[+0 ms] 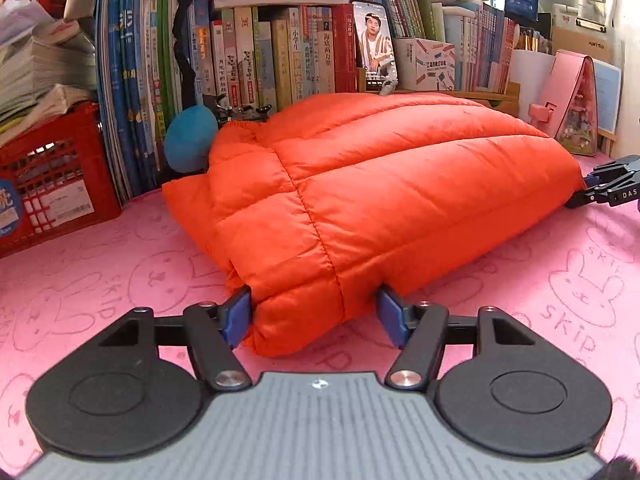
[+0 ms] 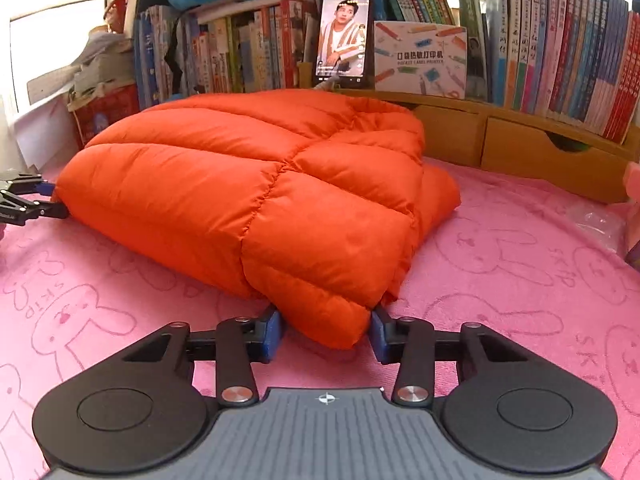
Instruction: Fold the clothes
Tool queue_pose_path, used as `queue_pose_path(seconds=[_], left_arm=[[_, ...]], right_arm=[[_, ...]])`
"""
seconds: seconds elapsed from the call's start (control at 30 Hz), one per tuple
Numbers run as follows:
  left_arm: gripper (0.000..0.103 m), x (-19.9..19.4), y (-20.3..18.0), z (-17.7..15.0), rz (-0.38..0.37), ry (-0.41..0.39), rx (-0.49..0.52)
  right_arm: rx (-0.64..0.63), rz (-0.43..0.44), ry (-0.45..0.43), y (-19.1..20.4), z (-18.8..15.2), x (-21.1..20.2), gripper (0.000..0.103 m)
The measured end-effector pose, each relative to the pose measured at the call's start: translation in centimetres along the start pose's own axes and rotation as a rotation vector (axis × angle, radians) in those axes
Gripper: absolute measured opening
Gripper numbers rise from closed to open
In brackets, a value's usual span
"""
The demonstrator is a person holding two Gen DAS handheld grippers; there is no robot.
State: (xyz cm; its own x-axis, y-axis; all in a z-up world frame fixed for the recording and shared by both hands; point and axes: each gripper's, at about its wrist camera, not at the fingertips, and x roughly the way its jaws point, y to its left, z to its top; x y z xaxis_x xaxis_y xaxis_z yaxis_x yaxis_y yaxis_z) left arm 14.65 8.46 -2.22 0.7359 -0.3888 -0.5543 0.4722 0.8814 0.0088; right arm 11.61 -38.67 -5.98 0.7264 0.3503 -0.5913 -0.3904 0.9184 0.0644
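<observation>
Folded clothing is seen on the pink rabbit-print cloth (image 1: 120, 264) covering the tabletop: an orange puffer jacket (image 1: 360, 184), lying in a thick bundle in front of a row of books (image 1: 248, 52) and a propped phone (image 2: 345, 36). The jacket's near left corner is pinched between the blue pads of the left gripper (image 1: 316, 316), whose jaws are closed on the padded fabric. The near right corner is gripped likewise by the right gripper (image 2: 325, 334), its jaws pressed against the fabric on both sides. A red crate (image 1: 52, 184) stands left of the jacket.
</observation>
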Motion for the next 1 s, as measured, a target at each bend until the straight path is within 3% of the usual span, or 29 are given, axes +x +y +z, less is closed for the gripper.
queue_pose_path(seconds=[0.03,0.1,0.17,0.23,0.27,0.3,0.4,0.57,0.77,0.87,1.0], left_arm=[[0.065,0.2,0.3,0.1,-0.007,0.004,-0.012],[0.084,0.7,0.8,0.2,-0.016,0.015,-0.038],[0.087,1.5,1.1,0.4,-0.006,0.039,-0.070],[0.060,1.7,1.2,0.6,-0.009,0.033,-0.088],[0.037,1.4,0.9,0.6,-0.009,0.016,-0.077],[0.032,1.2,0.6,0.6,-0.009,0.000,-0.067],[0.023,0.6,0.7,0.6,-0.020,-0.007,-0.083],[0.022,-2.3,1.6,0.0,-0.082,-0.017,-0.119],[0.023,-9.1,1.1,-2.2,-0.169,-0.042,-0.100],[0.028,-10.5,0.0,-3.7,-0.155,0.005,-0.055],[0.037,-10.9,-0.3,-5.7,-0.071,0.073,-0.057]], right_arm=[[0.013,0.012,0.000,-0.4,0.1,0.1,0.045],[0.025,0.025,0.001,-0.8,0.4,0.4,0.057],[0.030,0.034,0.008,-0.9,0.7,1.1,0.068],[0.023,0.019,0.009,-0.6,1.1,1.7,0.065],[0.015,0.004,0.007,-0.3,1.2,1.8,0.049],[0.014,0.003,0.005,-0.1,1.2,1.8,0.034],[0.010,0.013,0.002,0.3,1.1,1.6,0.024],[-0.035,0.082,0.009,1.3,0.0,-0.7,0.021],[-0.077,0.095,-0.065,3.1,-1.4,-6.7,0.021],[-0.105,0.089,-0.077,3.9,-2.6,-9.3,0.022],[-0.160,0.018,-0.002,5.4,-5.0,-9.6,0.025]])
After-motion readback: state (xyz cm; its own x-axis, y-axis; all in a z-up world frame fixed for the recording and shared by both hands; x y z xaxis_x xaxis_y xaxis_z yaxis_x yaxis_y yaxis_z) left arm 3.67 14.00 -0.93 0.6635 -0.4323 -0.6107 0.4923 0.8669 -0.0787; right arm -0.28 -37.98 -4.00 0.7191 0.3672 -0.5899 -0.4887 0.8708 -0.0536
